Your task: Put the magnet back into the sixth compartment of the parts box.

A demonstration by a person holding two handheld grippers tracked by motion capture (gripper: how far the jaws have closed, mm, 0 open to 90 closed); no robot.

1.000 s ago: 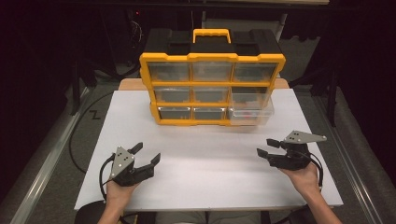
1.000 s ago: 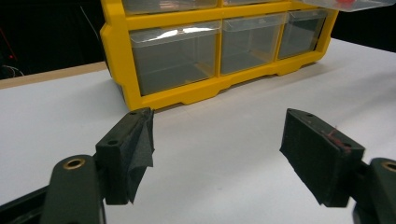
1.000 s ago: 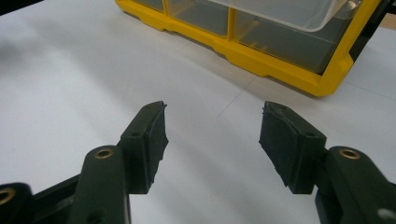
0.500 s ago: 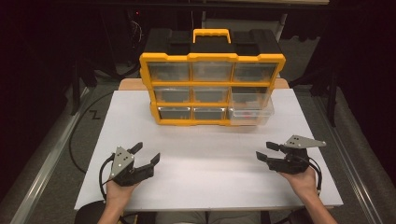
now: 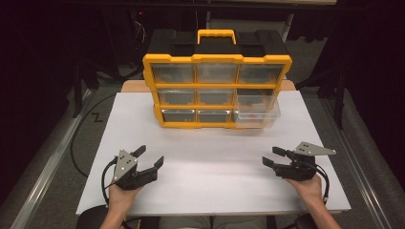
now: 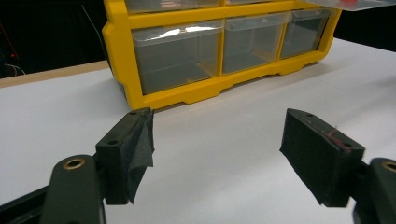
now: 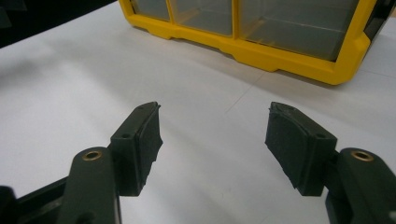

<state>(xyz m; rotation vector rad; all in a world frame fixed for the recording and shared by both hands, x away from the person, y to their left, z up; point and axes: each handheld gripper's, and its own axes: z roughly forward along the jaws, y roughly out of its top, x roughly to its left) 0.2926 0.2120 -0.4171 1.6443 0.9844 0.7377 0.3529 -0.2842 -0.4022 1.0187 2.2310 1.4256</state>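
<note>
Both grippers, left gripper (image 5: 150, 159) and right gripper (image 5: 271, 156), gape, seemingly empty, near the organizer (image 5: 217, 86).

No readable text, label or number anywhere.

The high view looks forward and down from above the person's side, taking in the whole white worktop (image 5: 215, 157) and the yellow organizer (image 5: 217, 90) at its far edge. Each gripper view sits low over the worktop, just behind its own jaws, facing the organizer's bottom drawers (image 6: 177, 58) up close; all three views share that drawer row
</note>
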